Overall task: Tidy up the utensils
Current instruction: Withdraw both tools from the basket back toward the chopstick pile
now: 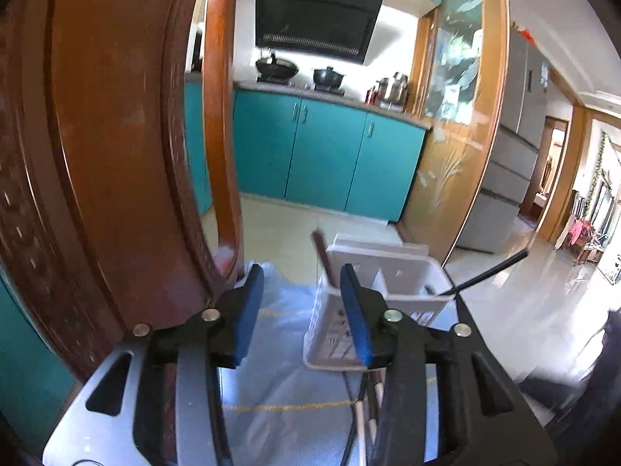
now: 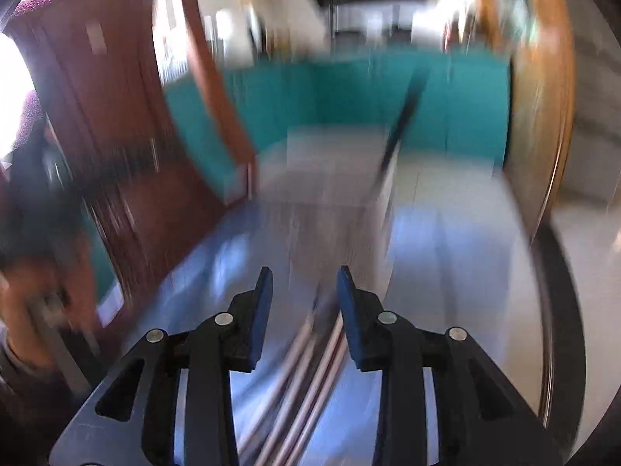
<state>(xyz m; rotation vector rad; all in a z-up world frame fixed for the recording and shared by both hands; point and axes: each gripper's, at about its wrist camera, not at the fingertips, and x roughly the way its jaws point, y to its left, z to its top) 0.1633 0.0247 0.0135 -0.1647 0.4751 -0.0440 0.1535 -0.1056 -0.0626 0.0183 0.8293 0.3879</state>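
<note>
The white holder is standing on the surface, just ahead of the left gripper. One brown chopstick is sticking up from its left slot, and a black one is leaning out of its right slot. More chopsticks are lying on the surface below the gripper.

The left gripper is hanging open and holding nothing. The right gripper is open and empty too, right above some loose chopsticks.

The chopsticks look thin, light, stiff and probably slippery. Pinching one near its middle should keep it from tipping. The holder looks light and may slide if bumped.

The left view is showing the holder clearly. The right view is very blurry, so the holder is hard to make out there.
</note>
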